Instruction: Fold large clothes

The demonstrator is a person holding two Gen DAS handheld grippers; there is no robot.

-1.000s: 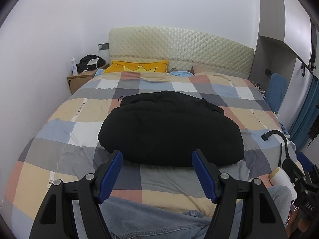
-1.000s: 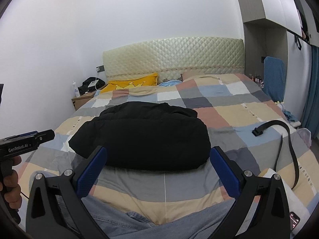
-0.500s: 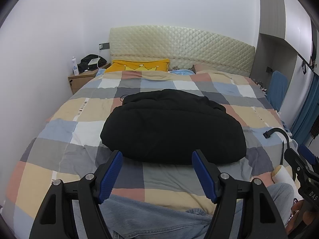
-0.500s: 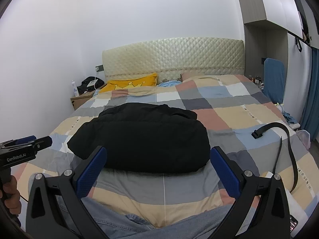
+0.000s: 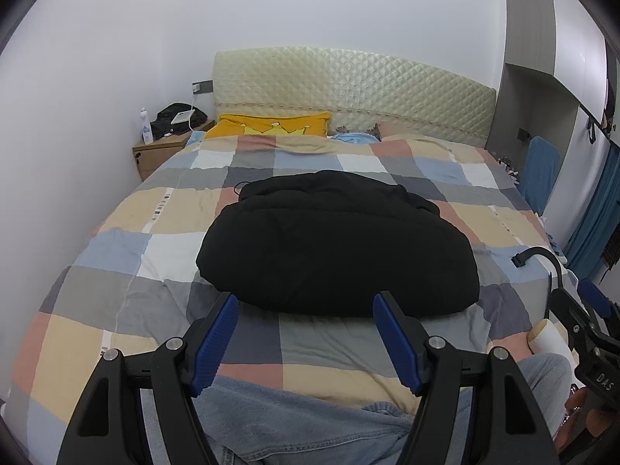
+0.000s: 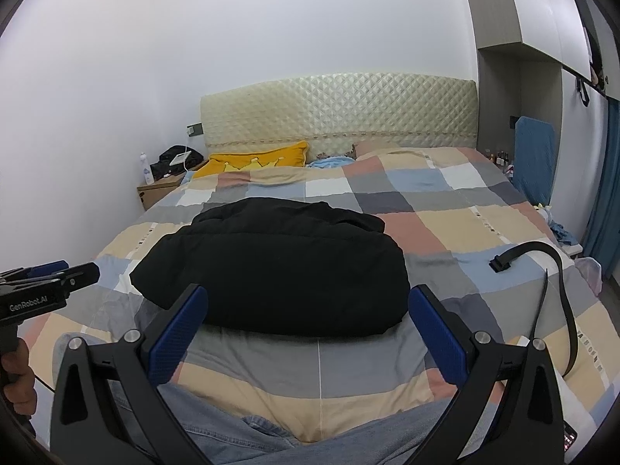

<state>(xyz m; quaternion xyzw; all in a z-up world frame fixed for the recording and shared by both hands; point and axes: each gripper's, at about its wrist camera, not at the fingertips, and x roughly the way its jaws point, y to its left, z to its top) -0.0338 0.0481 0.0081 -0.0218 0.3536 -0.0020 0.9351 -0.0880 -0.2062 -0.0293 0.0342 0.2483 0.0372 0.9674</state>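
- White walls [image 6: 271,58] enclose a bed [image 5: 128,348] under a checked quilt.
- Cream quilted headboard [image 5: 348,89]; wooden nightstand [image 5: 155,155] at its left.
- Blue curtain [image 6: 608,193] hangs at the right.

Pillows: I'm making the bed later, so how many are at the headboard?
2 clearly: a yellow pillow on the left, a pinkish pillow toward the right. The checked duvet covers part of them and may hide more.

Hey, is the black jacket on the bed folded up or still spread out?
Folded: the black jacket lies as one compact, puffy bundle, no sleeves trailing out.
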